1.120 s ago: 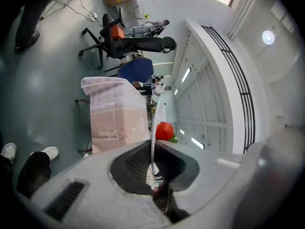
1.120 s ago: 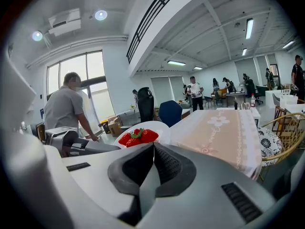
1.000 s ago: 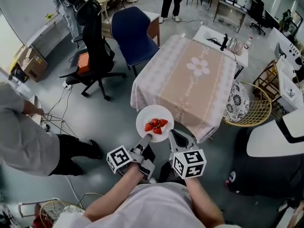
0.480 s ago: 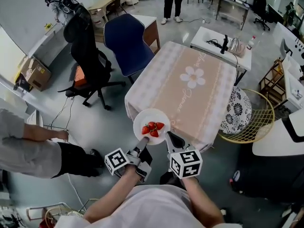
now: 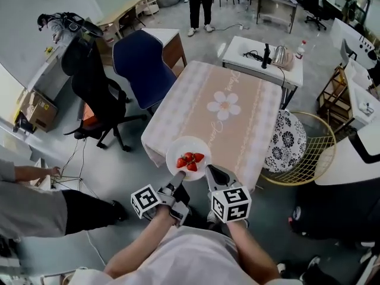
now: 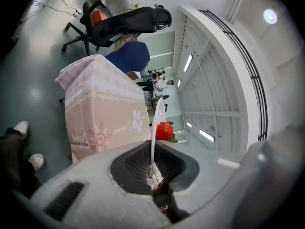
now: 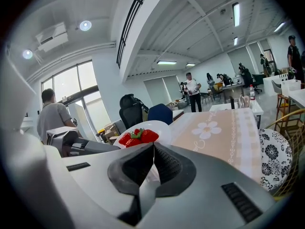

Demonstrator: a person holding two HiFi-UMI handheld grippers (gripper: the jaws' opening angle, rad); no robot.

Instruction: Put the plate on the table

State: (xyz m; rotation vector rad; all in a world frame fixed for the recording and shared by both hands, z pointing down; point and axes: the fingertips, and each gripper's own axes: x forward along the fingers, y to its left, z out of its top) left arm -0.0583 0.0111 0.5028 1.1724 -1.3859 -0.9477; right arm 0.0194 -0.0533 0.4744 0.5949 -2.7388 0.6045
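left claw: clamps plate rim | right claw: clamps rim alongside

Plate w/ strawberries hangs over table's near edge. L gripper is on its near-left rim, R gripper on its near-right rim. Table has pink cloth w/ flower print mid-top. Blue chair sits at table's far-left side, black office chair further left. Round wicker seat w/ patterned cushion is just right of table.
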